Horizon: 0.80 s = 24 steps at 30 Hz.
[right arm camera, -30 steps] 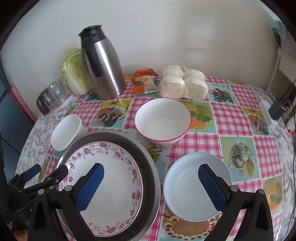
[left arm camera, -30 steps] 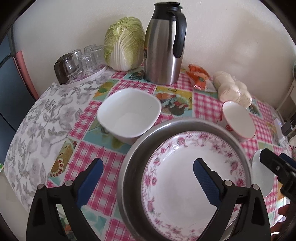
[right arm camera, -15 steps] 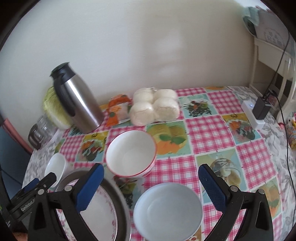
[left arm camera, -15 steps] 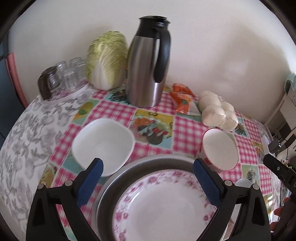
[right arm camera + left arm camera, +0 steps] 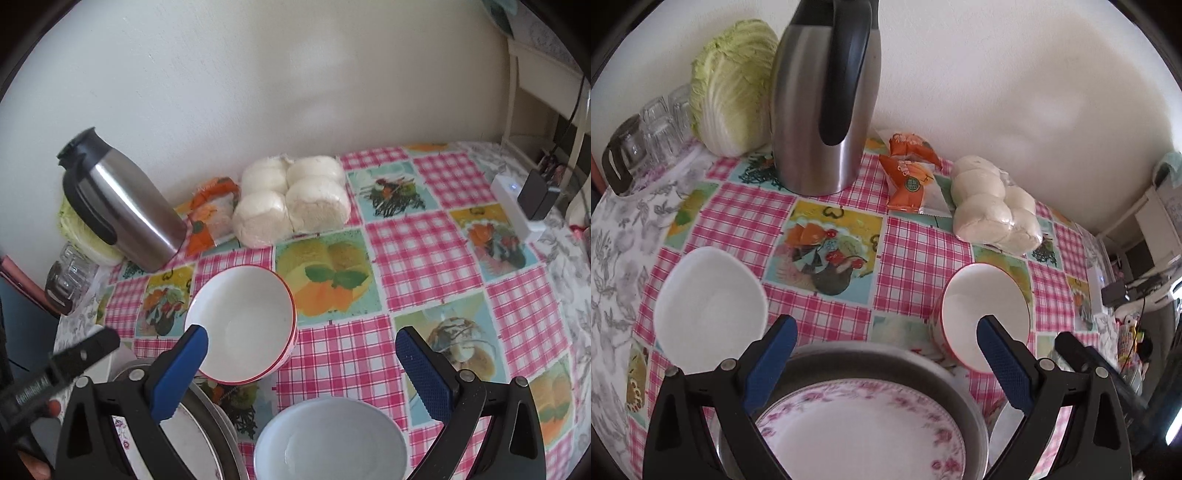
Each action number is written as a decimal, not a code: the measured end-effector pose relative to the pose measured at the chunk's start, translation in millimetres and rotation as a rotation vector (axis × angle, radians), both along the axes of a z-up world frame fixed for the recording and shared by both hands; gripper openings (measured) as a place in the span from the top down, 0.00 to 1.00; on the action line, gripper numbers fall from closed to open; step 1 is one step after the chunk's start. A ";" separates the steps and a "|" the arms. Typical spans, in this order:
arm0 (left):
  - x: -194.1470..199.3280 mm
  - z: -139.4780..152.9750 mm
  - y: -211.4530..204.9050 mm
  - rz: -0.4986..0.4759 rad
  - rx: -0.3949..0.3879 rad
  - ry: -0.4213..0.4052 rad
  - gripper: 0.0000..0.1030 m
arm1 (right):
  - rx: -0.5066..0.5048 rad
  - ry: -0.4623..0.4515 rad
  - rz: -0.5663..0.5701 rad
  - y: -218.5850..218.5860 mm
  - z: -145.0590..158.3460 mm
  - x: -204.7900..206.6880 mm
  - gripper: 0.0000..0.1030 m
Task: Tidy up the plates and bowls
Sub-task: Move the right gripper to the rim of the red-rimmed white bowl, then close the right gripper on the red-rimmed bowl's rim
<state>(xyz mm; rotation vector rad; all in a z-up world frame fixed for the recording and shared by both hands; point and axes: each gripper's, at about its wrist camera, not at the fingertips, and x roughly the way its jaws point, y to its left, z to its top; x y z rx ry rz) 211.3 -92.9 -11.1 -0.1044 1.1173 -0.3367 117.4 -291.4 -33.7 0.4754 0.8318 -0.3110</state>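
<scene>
Both claws are hanging wide open and gripping nothing. Nearest the left claw point(image 5: 884, 354), at its 6 o'clock and directly beneath its spread blue pads, a flowered plate point(image 5: 860, 428) is sitting inside a round metal basin point(image 5: 886, 354). Nearest the right claw point(image 5: 301, 363), also at 6 o'clock and between its pads, a plain white bowl point(image 5: 328, 439) is resting on the surface point(image 5: 424, 240).

One step farther out, the red-rimmed bowl point(image 5: 240, 328) is lying at about 11 o'clock from the right claw, its rim just behind that claw's left pad. From the left claw the same red-rimmed bowl point(image 5: 984, 314) is at about 1 o'clock, behind the right pad. A white squarish bowl point(image 5: 709, 310) is sitting at 10 o'clock from the left claw, just beside the basin.

Judging from this, the red-rimmed bowl lies between the two claws, slightly nearer the right one, while the squarish bowl belongs to the left side. All the dishes are round or nearly so, offering no long axis, so a rim pinch looks workable from any side.

Farthest off, by the wall, a steel thermos jug point(image 5: 827, 99), a cabbage point(image 5: 735, 85), upturned glasses point(image 5: 650, 129), an orange snack packet point(image 5: 910, 173) and bagged steamed buns point(image 5: 993, 206) are standing clear of the dishes.
</scene>
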 end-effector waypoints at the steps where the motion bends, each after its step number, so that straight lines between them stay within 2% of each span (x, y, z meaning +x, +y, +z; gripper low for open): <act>1: 4.0 -1.9 -3.6 0.000 0.007 0.011 0.05 | 0.017 0.000 0.001 -1.0 -3.6 3.3 0.05; 4: 14.7 -8.5 -12.5 -0.005 0.032 0.041 0.05 | 0.028 0.025 0.001 -2.5 -14.4 13.3 0.21; 6: 20.6 -13.6 -20.8 -0.016 0.039 0.054 0.07 | 0.032 0.045 0.002 -2.4 -21.4 19.8 0.23; 8: 24.2 -18.6 -28.1 -0.031 0.054 0.063 0.16 | 0.049 0.050 0.018 -1.3 -27.7 26.4 0.29; 10: 27.4 -26.7 -37.3 -0.050 0.076 0.084 0.31 | 0.049 0.064 0.031 0.5 -34.1 32.6 0.35; 17: 34.4 -53.2 -58.5 -0.100 0.063 0.156 0.48 | 0.107 0.111 0.042 3.1 -57.4 43.8 0.56; 19: 35.8 -59.0 -63.3 -0.107 0.069 0.175 0.60 | 0.120 0.117 0.041 2.9 -62.2 45.4 0.61; 24: 35.3 -72.3 -74.4 -0.128 0.093 0.199 0.77 | 0.131 0.135 0.065 8.5 -68.9 51.1 0.71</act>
